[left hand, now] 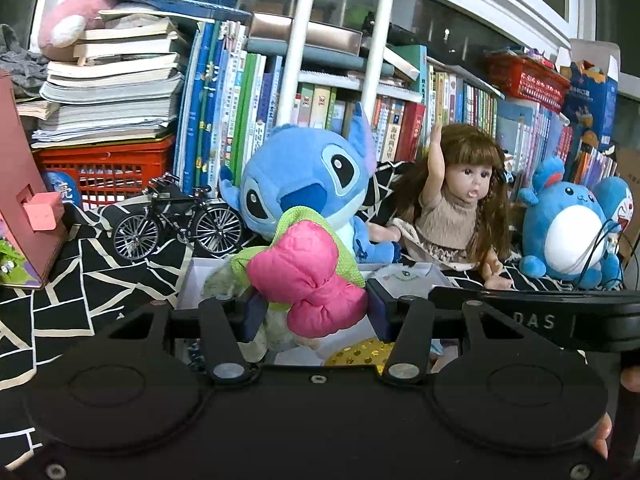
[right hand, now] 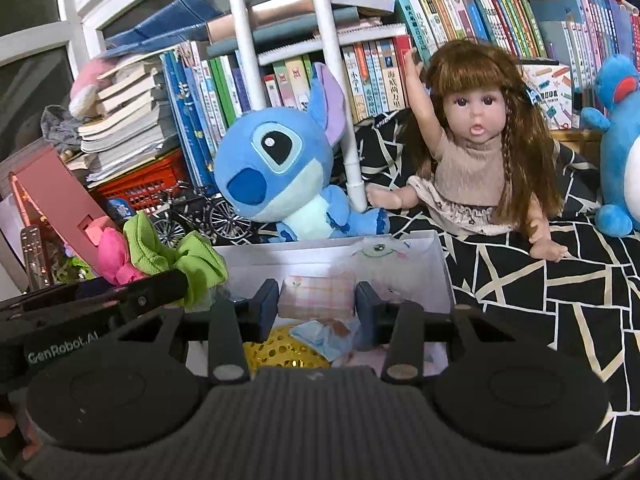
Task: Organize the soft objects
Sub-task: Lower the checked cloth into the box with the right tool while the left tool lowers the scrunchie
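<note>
My left gripper is shut on a pink padded soft toy with a green knitted part, held above a white box. The same toy shows at the left of the right wrist view, beside the left gripper's body. My right gripper is over the white box, its jaws around a small pink plaid pack; I cannot tell whether they press it. In the box lie a yellow sequinned thing and a light blue cloth.
A blue Stitch plush, a long-haired doll and a blue round plush sit behind the box on a black-and-white cloth. A model bicycle, red basket, book rows and two white poles stand behind.
</note>
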A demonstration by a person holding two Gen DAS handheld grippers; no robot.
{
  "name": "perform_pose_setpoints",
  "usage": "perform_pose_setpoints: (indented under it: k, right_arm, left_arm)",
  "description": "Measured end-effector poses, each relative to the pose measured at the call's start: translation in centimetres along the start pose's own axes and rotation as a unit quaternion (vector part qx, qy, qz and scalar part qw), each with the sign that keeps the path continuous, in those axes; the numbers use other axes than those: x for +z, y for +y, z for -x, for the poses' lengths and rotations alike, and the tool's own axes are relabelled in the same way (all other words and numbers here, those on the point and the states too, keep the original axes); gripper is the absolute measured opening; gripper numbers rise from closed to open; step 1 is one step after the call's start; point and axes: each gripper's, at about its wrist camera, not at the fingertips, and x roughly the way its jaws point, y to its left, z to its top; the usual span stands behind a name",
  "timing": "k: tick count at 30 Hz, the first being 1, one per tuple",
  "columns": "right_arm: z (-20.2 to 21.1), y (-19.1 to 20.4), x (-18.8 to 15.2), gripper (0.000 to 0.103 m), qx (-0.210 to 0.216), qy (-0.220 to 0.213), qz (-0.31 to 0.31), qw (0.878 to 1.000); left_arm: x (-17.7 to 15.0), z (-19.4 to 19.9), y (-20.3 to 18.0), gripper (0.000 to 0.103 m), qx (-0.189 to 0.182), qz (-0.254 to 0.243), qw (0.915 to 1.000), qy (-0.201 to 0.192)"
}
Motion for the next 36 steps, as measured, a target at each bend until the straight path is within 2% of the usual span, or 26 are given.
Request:
perform_pose_setpoints:
  k: [16,36]
  right_arm:
    - [-2.6,-0.5,0.1,0.047,-0.008,0.022,-0.021,0.999]
    - [-6.2,-0.1,0.2,0.047,-0.009,0.056,-0.041,0.998]
  left_arm:
    - [-0.5,-2.6,-0.4,0.05,0.004,-0.007,0.9997,0.023]
    - [-1.2,-5.0,0.9,0.05,0.015,0.018,0.9979,0.061]
